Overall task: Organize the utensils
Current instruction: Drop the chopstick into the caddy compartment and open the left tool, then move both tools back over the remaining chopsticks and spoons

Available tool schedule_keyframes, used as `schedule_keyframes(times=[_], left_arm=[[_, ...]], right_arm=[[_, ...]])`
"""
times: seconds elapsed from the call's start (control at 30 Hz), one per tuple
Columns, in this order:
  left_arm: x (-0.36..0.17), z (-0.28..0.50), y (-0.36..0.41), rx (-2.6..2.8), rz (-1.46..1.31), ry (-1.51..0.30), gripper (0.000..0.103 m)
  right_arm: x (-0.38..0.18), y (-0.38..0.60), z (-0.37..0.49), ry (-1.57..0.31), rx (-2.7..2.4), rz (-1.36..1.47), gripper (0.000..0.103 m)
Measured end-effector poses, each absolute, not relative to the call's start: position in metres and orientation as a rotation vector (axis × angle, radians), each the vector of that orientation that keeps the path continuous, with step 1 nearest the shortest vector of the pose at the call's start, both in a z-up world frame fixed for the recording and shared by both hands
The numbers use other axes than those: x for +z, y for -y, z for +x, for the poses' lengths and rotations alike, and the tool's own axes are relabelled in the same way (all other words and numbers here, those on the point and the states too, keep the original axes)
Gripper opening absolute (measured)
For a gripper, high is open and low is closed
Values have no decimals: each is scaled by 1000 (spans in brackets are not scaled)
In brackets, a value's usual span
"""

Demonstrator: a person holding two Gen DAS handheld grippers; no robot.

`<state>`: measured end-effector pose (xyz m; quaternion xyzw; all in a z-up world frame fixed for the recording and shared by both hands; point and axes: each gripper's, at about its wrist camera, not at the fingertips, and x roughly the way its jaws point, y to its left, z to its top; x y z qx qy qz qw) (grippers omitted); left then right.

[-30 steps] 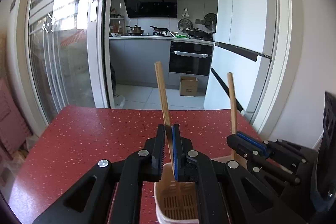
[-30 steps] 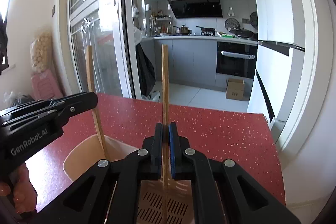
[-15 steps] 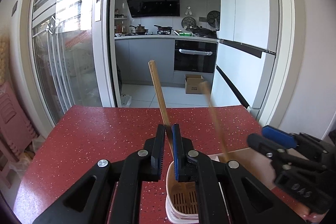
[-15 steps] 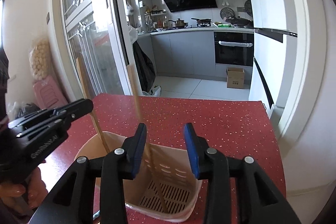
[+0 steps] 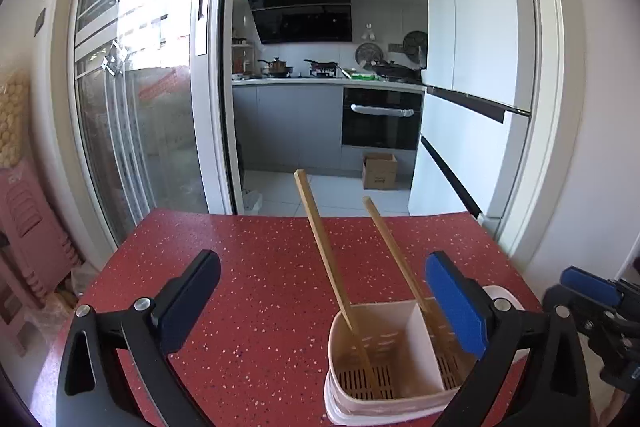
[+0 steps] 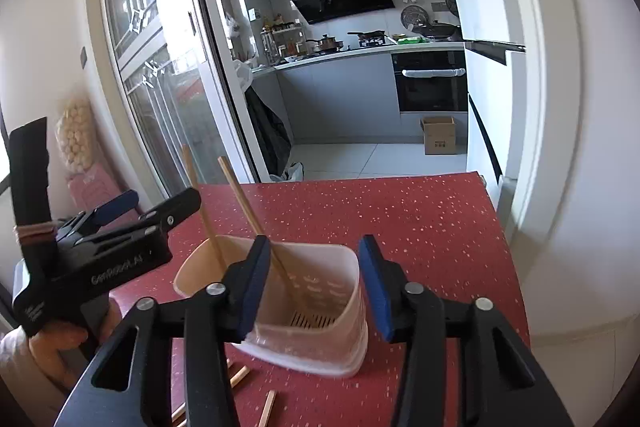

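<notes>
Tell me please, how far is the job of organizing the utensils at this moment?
Done: two chopsticks lean in the holder, one in each compartment. In hand: nothing; the left gripper and the right gripper are both opening, with no chopstick pressed between the pads. Left: a few loose chopsticks lie on the red table near the holder.

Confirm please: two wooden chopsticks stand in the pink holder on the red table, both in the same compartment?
Not quite. The left wrist view shows a divider: one chopstick stands in the holder's left compartment, the other chopstick in the right.
</notes>
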<state>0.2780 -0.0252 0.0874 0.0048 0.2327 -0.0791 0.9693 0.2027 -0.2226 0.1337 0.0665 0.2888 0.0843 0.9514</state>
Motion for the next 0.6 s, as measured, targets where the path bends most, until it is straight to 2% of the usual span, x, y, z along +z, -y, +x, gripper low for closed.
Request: schedule_keyframes(times=[0.1, 0.17, 0.2, 0.27, 0.3, 0.37, 0.43, 0.6], left_arm=[[89, 267, 23, -144, 12, -443, 103], [89, 253, 20, -141, 6, -428, 103], [87, 245, 18, -146, 1, -429, 103], [80, 230, 16, -154, 3, -450, 103], [76, 221, 15, -156, 8, -467, 103], [66, 205, 15, -133, 27, -505, 103], [59, 190, 13, -107, 35, -526, 103], [47, 155, 15, -35, 73, -572, 103]], right_arm=[[137, 227, 183, -612, 156, 157, 58], [135, 231, 165, -616, 151, 173, 71], [133, 232, 155, -620, 145, 177, 86], [127, 232, 136, -637, 142, 181, 90], [124, 233, 128, -649, 141, 185, 96], [115, 236, 110, -666, 142, 211, 96], [109, 241, 97, -688, 142, 233, 103], [105, 251, 68, -702, 131, 258, 103]])
